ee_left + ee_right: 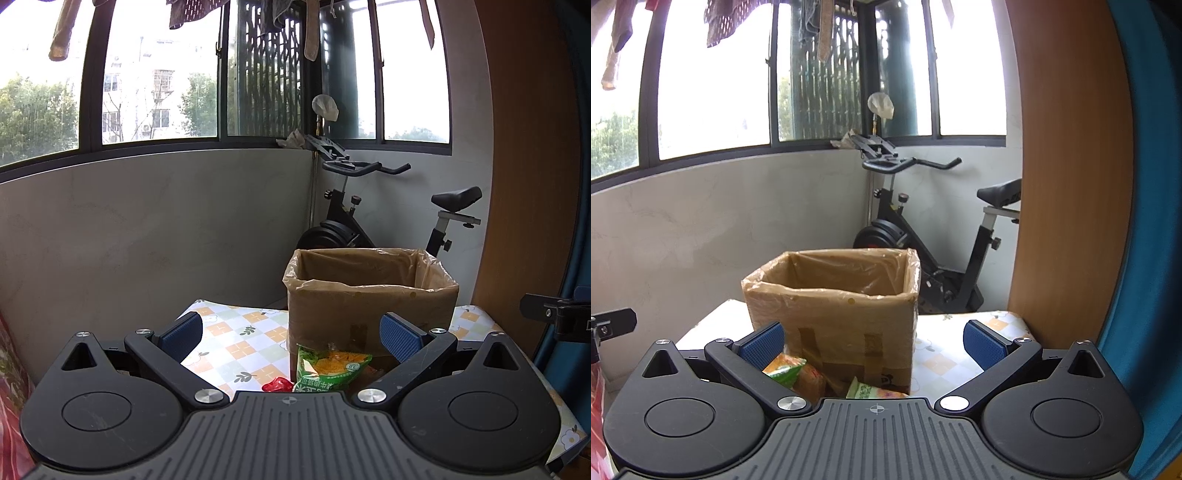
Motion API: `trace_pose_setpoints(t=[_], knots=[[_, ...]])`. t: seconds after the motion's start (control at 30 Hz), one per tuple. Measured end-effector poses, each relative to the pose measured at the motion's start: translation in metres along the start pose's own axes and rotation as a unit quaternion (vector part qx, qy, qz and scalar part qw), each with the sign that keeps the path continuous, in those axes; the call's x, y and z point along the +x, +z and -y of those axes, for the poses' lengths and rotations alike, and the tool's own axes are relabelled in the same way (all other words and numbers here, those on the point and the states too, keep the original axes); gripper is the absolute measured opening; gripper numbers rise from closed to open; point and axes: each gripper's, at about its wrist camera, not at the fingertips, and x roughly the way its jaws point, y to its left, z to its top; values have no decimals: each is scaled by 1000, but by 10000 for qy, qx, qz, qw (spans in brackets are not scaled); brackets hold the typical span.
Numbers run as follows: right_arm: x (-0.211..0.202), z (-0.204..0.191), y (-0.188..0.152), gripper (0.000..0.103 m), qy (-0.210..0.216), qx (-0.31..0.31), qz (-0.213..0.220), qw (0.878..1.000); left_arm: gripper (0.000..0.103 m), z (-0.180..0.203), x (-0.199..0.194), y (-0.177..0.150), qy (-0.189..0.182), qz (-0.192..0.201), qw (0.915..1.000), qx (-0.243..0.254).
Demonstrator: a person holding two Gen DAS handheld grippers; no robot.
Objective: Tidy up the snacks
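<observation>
Left wrist view: left gripper point(291, 338) spread wide, holding nothing, above green snack packet point(328, 367) lying against cardboard box point(369, 299) on table point(229, 343). Right gripper point(873, 341) equally wide, empty, over orange packet point(798, 373)

An exercise bike point(354, 218) stands in the corner under the windows point(159, 74). Clothes point(192, 11) hang above the glass. A wooden panel point(528, 166) rises at right, with what may be a blue curtain point(1148, 221) beside it.
</observation>
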Motion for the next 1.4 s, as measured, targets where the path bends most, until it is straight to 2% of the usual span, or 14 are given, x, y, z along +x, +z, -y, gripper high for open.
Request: trace_pose_setpoints(t=[0.23,0.3,0.47,0.57,0.8,0.93,1.07,1.17,1.3,1.4], knots=[[14,10,-20,103,3,50,396,9992,103,-14,18,-9,467,13,9987,-196],[27,13,-28,103,-67,124,305,9994,103,-19,28,-16,600,-58,9979,-230],[60,15,-52,103,-248,183,69,9995,103,-29,44,-36,637,25,9976,-272],[80,15,-65,103,-197,219,-152,9995,103,-32,58,-46,675,-147,9971,-313],[125,7,-97,103,-165,-19,-615,9980,102,-43,94,-73,508,-643,9942,-697],[151,0,-114,103,-157,-337,-740,9966,102,-42,111,-90,487,-863,9929,-657],[170,-6,-128,103,-100,-396,-970,9944,102,-41,120,-99,471,-967,9923,-619],[183,-9,-137,103,-211,-448,-1146,9922,102,-36,125,-107,479,-1016,9915,-653],[193,-3,-146,103,-323,-193,-1209,9919,101,-32,134,-118,241,-1269,9895,-652],[193,8,-150,103,-228,104,-1310,9911,96,-31,141,-125,43,-1451,9866,-751]])
